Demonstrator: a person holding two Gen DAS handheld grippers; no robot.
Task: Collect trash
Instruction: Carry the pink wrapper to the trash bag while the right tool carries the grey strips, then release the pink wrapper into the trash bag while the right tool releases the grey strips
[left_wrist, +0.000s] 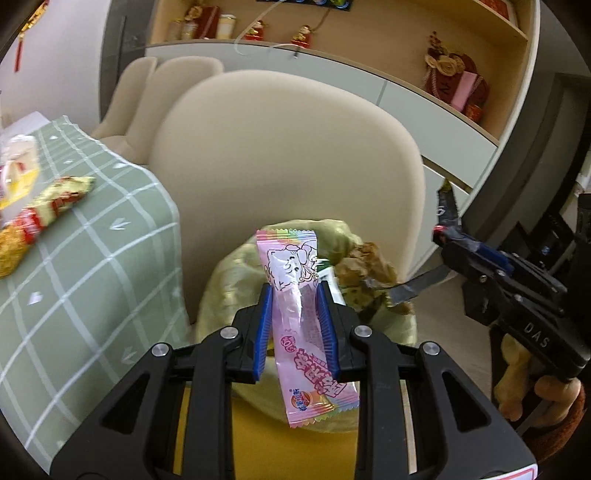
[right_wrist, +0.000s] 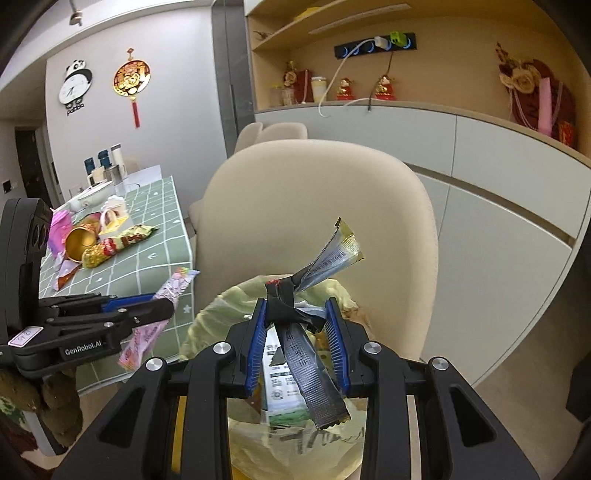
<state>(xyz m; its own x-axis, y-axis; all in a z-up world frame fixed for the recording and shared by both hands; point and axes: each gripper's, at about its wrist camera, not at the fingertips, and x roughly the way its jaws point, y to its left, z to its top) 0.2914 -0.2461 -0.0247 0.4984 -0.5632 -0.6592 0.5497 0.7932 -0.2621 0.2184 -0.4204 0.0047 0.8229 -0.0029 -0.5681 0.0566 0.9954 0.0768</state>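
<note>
My left gripper (left_wrist: 294, 295) clamps a pink printed candy wrapper (left_wrist: 295, 295); my right gripper (right_wrist: 298, 317) pinches a twisted silver-black foil sachet (right_wrist: 314, 376), seemingly above the yellow-green lined bin (right_wrist: 218, 314).

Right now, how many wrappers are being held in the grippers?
2: a pink wrapper in the left gripper, a dark twisted wrapper in the right gripper, both above the lined bin.

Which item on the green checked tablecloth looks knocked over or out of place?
The gold cup lies tipped on its side on the tablecloth, its open mouth facing out, among loose snack wrappers. Nothing appears to have spilled from it.
</note>
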